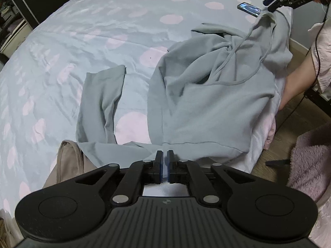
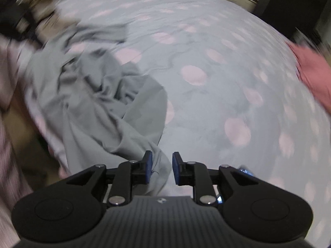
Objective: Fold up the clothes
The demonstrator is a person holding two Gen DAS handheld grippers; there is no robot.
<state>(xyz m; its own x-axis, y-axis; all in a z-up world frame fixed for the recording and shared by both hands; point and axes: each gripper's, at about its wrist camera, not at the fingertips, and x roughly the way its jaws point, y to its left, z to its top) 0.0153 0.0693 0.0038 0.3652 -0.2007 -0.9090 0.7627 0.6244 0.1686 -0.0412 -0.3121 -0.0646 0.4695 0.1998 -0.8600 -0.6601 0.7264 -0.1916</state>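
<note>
Now spreading hoodie (image 1: 206,95) on bed (image 1: 82,31) | left gripper (image 1: 164,157) pinches hem | right gripper (image 2: 162,160) part-open around hood cloth | next: pull flat.

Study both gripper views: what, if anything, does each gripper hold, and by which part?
The left gripper is shut on the grey hoodie at its bottom hem. The right gripper is open around hoodie fabric, gripping nothing.

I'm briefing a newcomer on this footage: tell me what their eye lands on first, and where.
A crumpled grey hoodie lies near the bed's right edge, one sleeve trailing left, on a pale blue sheet with pink dots. The left gripper is shut on its hem; the right gripper is open around a fold. A phone lies beyond.
</note>
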